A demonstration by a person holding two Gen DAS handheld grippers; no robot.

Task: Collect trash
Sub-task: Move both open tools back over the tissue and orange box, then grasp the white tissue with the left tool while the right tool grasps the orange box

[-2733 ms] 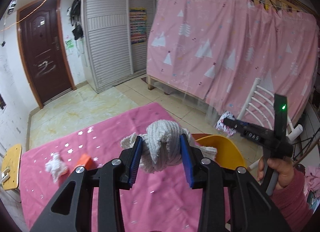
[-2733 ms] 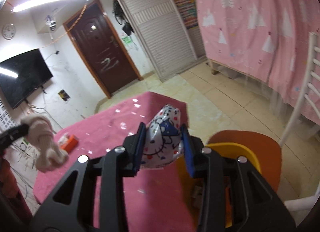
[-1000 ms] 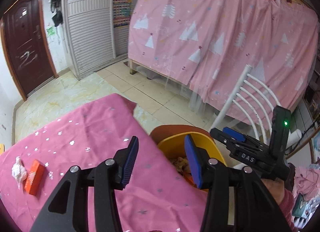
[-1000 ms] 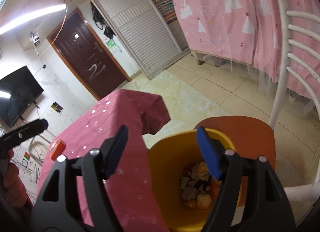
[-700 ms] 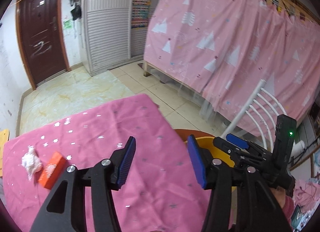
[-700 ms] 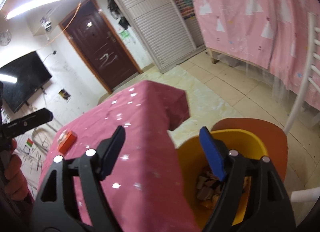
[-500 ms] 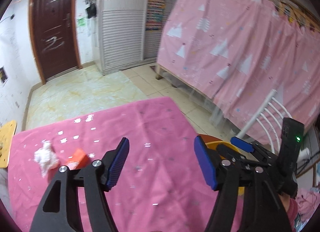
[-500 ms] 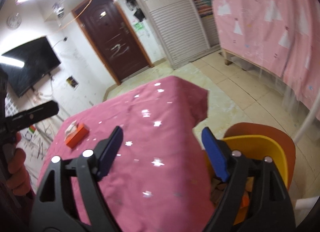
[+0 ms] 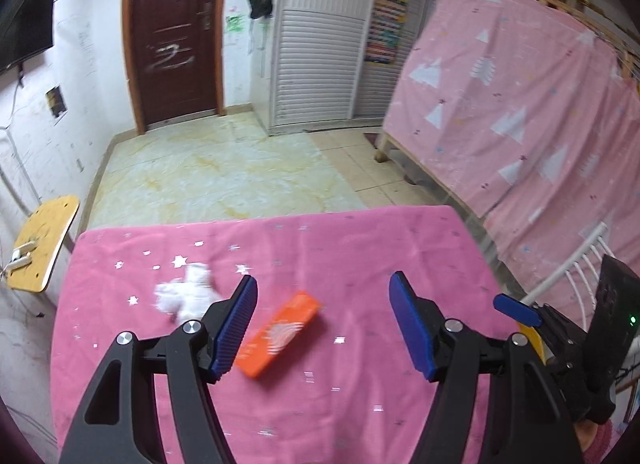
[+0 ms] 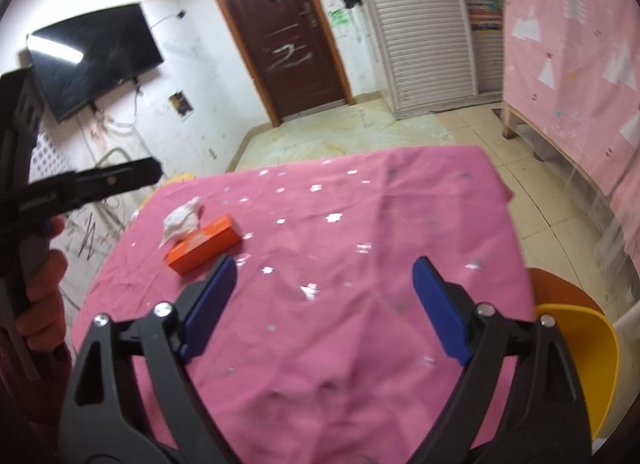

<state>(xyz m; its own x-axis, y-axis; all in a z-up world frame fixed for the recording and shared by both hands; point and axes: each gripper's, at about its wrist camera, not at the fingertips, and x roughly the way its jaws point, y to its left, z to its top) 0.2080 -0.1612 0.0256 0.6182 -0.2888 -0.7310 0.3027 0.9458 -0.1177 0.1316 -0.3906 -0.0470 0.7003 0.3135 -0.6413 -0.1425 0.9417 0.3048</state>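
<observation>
An orange box (image 9: 280,333) lies on the pink starred tablecloth (image 9: 360,248), with a crumpled white tissue (image 9: 186,294) just left of it. My left gripper (image 9: 322,324) hovers open above the cloth, nothing between its blue pads; the box shows beside its left pad. My right gripper (image 10: 326,306) hangs over the cloth's near middle, its jaws still opening and empty. From the right wrist the orange box (image 10: 204,244) and tissue (image 10: 182,219) sit to the far left. The yellow bin (image 10: 580,360) shows at the lower right edge.
An orange chair seat (image 10: 560,288) holds the bin beside the table. A white chair back (image 9: 576,268) and a pink curtained bed (image 9: 520,104) stand to the right. A small yellow stool (image 9: 44,240) sits left of the table. Tiled floor leads to a brown door (image 9: 172,32).
Both grippers swung left from above the yellow bin to over the pink table and opened wider. The orange box and tissue now lie close in front of the left gripper.
</observation>
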